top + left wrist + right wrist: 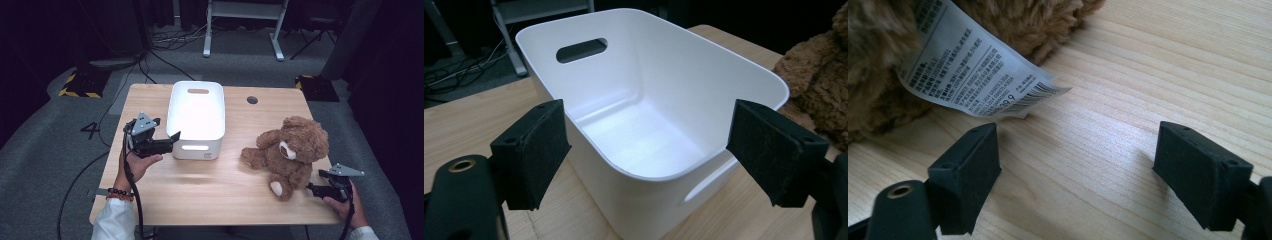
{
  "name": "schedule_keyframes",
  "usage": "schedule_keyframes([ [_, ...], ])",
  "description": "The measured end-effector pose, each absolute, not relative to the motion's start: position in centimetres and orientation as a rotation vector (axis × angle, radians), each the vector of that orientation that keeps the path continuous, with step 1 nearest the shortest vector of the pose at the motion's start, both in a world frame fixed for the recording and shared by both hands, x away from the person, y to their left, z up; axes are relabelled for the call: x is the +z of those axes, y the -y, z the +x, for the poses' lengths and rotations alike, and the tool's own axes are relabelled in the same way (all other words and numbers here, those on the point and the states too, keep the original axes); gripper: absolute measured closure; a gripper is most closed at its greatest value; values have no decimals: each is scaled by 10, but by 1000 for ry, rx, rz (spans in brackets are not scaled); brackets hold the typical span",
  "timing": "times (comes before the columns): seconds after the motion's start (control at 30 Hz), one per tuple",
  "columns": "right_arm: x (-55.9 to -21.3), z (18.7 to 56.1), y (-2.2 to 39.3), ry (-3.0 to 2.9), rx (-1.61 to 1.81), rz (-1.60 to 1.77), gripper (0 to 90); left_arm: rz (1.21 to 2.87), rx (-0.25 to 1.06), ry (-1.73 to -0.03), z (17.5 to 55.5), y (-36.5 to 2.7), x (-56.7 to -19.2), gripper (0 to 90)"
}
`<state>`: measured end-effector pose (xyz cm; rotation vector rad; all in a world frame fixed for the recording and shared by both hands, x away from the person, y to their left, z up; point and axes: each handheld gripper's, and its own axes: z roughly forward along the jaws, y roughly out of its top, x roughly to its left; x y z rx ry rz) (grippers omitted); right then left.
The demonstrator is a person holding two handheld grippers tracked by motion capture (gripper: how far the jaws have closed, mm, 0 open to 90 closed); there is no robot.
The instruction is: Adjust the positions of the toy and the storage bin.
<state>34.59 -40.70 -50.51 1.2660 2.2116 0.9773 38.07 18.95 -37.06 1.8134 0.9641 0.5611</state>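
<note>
An empty white plastic bin [196, 117] with cut-out handles stands on the wooden table [220, 197] at the middle back. My left gripper [172, 139] hovers just left of its near corner, open, jaws pointing at the bin [649, 130], nothing between them. A brown teddy bear [290, 152] sits to the right. My right gripper [309, 189] rests low on the table beside the bear's near foot, open. In the right gripper view the bear's fur [878, 60] and its white label [973, 70] lie just ahead of the jaws.
A round cable hole [252, 100] sits in the tabletop behind the bear. Cables [165, 62] run over the grey floor behind the table, near a white desk frame [245, 25]. Bare wood lies between bin and bear.
</note>
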Motion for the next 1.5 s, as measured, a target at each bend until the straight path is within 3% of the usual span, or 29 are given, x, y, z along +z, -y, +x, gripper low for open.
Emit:
schedule_keyframes([
  [0.3, -505, 346, 407, -2212, 977, 1266, 183, 1815, 486, -1017, 402, -187, -384, 189],
  [0.7, -505, 346, 407, -2212, 977, 1266, 183, 1849, 509, -1075, 414, -175, -398, 201],
  [0.8, -505, 346, 407, -2212, 978, 1266, 183, 1827, 465, -1108, 420, -176, -403, 256],
  [0.9, -505, 346, 407, -2214, 977, 1263, 182, 1800, 422, -1121, 423, -176, -409, 239],
  [1.5, -505, 346, 407, -2214, 978, 1263, 182, 1823, 405, -1049, 405, -154, -410, 248],
])
